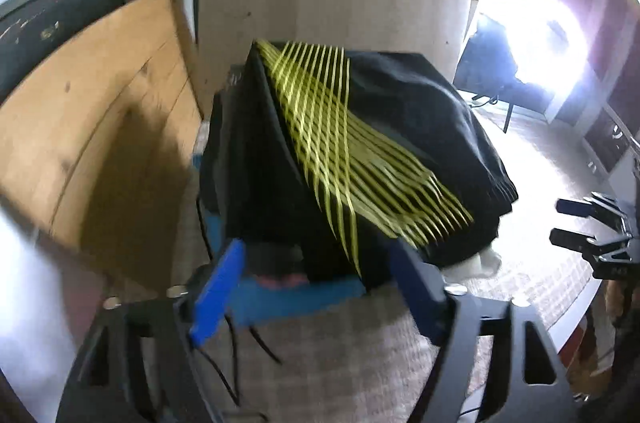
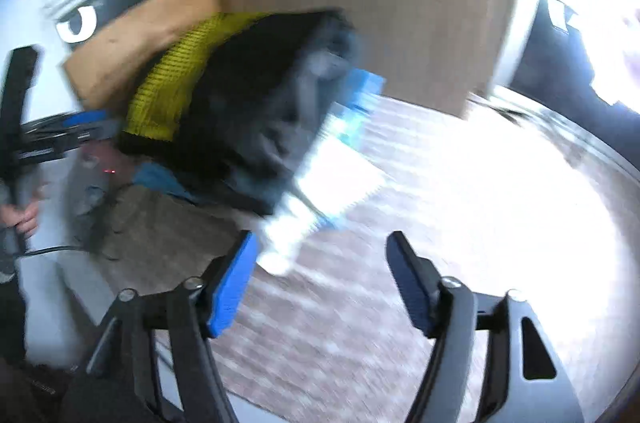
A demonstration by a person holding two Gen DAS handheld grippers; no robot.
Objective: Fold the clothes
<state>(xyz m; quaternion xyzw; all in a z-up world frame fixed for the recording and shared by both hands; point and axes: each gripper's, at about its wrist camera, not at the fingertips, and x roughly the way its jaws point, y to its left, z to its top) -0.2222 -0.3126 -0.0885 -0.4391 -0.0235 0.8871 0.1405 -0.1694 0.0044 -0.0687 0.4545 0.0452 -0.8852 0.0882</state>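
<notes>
Both pairs of tongs are hanging wide apart and empty above a round counter (image 1: 540, 179) covered in a checked cloth, neither touching any fabric. The left tongs (image 1: 316, 287), blue pads spread, are sitting just in front of a stack of folded clothes, its near edge lying between the pads in the left wrist view. The right tongs (image 2: 320, 279) are gaping over bare cloth, with the stack beyond them and to the left; that view is heavily blurred. On top of the stack, a black garment with yellow stripes (image 1: 360, 151) is lying folded, its long axis and stripes running diagonally from the far left down toward the near right, its right end drooping over the pile's edge. Beneath it, blue fabric (image 1: 288, 297) and a scrap of white fabric (image 1: 486, 261) are peeking out. A wooden board (image 1: 104, 127) is leaning just left of the stack.
</notes>
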